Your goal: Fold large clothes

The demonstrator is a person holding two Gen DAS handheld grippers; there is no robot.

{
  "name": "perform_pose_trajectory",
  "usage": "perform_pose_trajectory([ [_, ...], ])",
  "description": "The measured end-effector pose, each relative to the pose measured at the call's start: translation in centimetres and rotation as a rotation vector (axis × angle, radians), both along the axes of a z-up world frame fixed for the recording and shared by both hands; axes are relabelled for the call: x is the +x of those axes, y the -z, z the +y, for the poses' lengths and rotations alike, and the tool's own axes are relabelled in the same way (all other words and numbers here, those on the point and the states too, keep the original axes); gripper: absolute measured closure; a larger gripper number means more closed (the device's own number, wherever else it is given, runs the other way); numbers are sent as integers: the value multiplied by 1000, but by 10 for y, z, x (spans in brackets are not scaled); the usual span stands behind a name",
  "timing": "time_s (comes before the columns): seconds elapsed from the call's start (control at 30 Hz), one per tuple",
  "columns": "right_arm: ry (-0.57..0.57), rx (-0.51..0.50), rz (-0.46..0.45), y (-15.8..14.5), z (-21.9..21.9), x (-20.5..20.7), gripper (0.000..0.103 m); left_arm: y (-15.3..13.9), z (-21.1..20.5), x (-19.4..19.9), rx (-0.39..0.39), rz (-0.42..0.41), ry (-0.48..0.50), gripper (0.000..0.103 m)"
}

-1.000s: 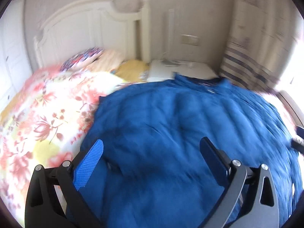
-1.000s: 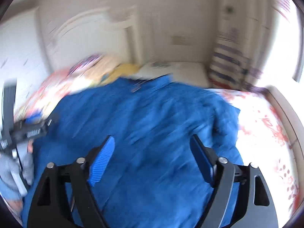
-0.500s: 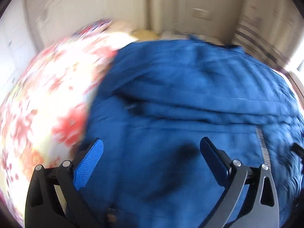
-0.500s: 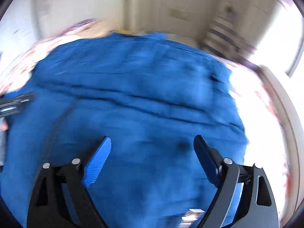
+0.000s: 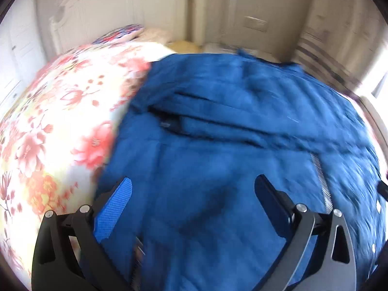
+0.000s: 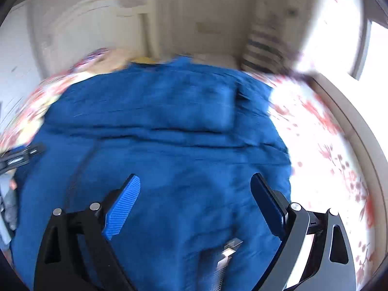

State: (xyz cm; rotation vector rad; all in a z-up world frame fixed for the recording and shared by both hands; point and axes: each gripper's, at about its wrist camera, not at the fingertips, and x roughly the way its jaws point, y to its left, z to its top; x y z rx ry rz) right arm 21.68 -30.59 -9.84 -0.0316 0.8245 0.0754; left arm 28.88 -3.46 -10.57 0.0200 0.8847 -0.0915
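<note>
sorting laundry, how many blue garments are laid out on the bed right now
1. A single blue jacket is spread across the floral bedspread, under both open grippers, left gripper and right gripper. Anything underneath it would be hidden.

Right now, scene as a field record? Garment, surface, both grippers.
garment: blue jacket spread across the bed, zipper visible
surface: floral bedspread
left gripper: open, over the jacket near its left edge, holding nothing
right gripper: open, over the jacket, holding nothing
background: white headboard, pillows
image quality: motion blur in both views
</note>
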Motion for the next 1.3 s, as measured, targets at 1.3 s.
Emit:
perform_pose_trajectory([
  [1.3,-218,-109,9,20,47,-135,5,22,11,-160,80,-50,174,2],
])
